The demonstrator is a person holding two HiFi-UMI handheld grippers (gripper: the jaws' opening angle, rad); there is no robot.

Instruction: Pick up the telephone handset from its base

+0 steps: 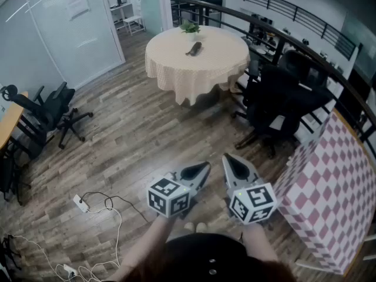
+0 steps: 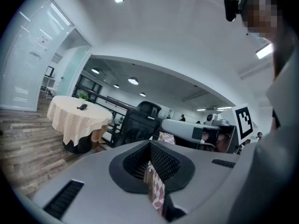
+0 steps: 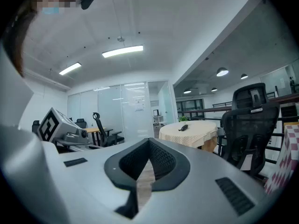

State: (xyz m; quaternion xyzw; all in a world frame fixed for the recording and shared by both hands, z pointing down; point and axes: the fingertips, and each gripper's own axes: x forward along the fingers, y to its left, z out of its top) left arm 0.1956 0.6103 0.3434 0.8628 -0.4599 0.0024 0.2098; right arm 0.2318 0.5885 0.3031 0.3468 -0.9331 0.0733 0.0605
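The telephone is a small dark shape on a round table with a cream cloth, far across the wooden floor. A potted plant stands behind it. The phone also shows small in the left gripper view and in the right gripper view. My left gripper and right gripper are held side by side close to my body, pointing towards the table. Both are shut with nothing between their jaws. Handset and base cannot be told apart at this distance.
Black office chairs stand between me and the table on the right. A pink-and-white chequered block is close at my right. Another chair stands at left, and a power strip with cable lies on the floor. A railing runs behind.
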